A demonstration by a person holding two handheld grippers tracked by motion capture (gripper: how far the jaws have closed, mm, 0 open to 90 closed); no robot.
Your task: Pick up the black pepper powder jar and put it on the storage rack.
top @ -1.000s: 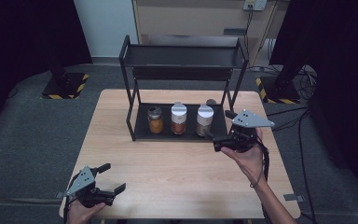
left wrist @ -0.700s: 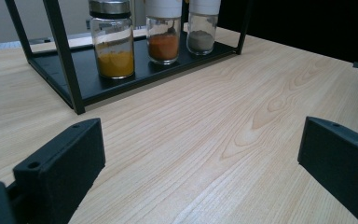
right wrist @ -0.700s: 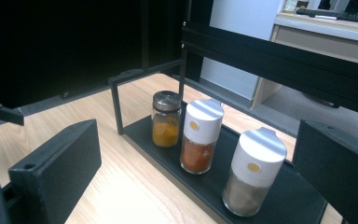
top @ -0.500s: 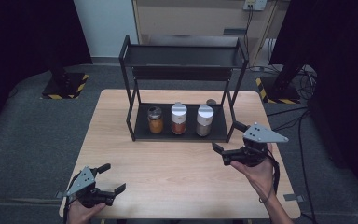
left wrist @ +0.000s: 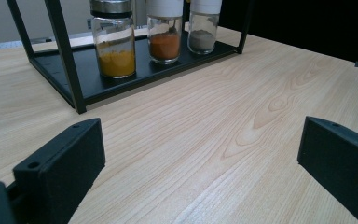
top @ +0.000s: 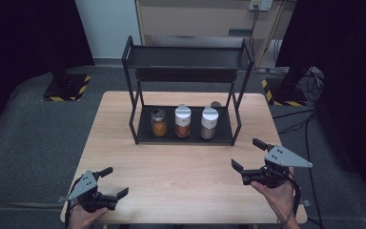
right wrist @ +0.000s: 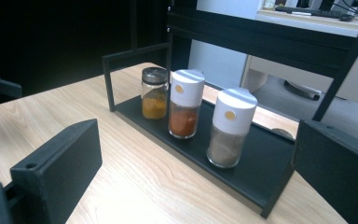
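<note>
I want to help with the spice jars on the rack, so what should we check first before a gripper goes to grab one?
1. Right gripper open: ok, its jaws stand wide apart with nothing between them.
2. Left gripper open: ok, also holding nothing.
3. Three jars upright on the rack's bottom shelf: ok, the yellow spice jar, orange spice jar and grey spice jar all stand straight.
4. Gaps between jars for a jaw: ok, none touch.
5. Rack posts out of the way: cannot tell, depends on approach.
6. Lids shut tight: cannot tell.
</note>
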